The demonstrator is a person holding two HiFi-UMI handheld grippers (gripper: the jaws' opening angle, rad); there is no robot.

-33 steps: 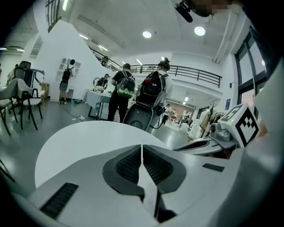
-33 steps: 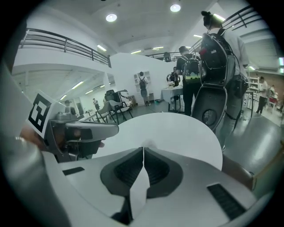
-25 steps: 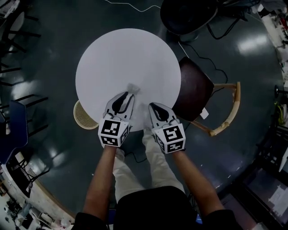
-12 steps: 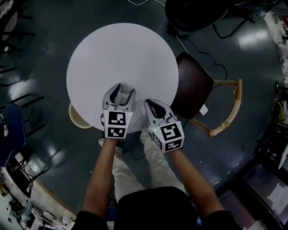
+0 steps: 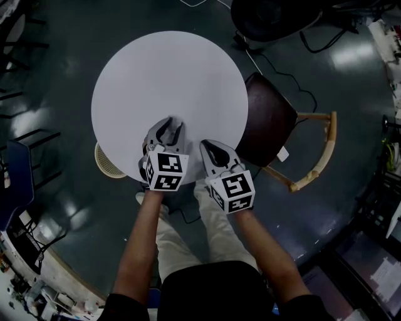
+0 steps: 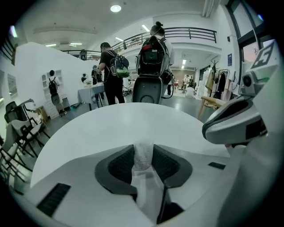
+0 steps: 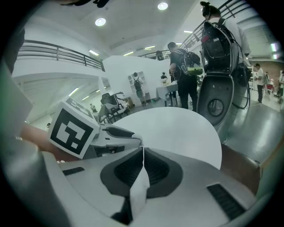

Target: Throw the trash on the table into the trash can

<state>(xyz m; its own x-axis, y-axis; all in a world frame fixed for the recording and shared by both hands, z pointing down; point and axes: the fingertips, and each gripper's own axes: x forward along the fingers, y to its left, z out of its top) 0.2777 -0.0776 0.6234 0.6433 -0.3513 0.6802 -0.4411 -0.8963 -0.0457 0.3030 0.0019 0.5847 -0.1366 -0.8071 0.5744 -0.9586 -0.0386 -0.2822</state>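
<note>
A small crumpled white tissue (image 6: 143,153) sits between the pads of my left gripper (image 6: 143,156), low over the near part of the round white table (image 5: 169,69). The jaws are closing and the pads touch the tissue on both sides. In the head view the left gripper (image 5: 170,123) points across the table's near edge. My right gripper (image 5: 205,147) hovers just to its right, shut with nothing in it. The right gripper view shows its pads (image 7: 153,166) pressed together. A woven trash basket (image 5: 109,163) stands on the floor, half under the table's near left edge.
A dark brown chair (image 5: 269,122) with a pale wooden frame stands against the table's right side. A black chair (image 5: 269,19) and cables lie beyond the table. Black chairs line the left. Several people stand far off in the hall.
The tissue lay on the table just ahead of my left gripper; the gripper moved forward around it, its jaws widened and then narrowed onto it. The right gripper stayed shut beside it.
</note>
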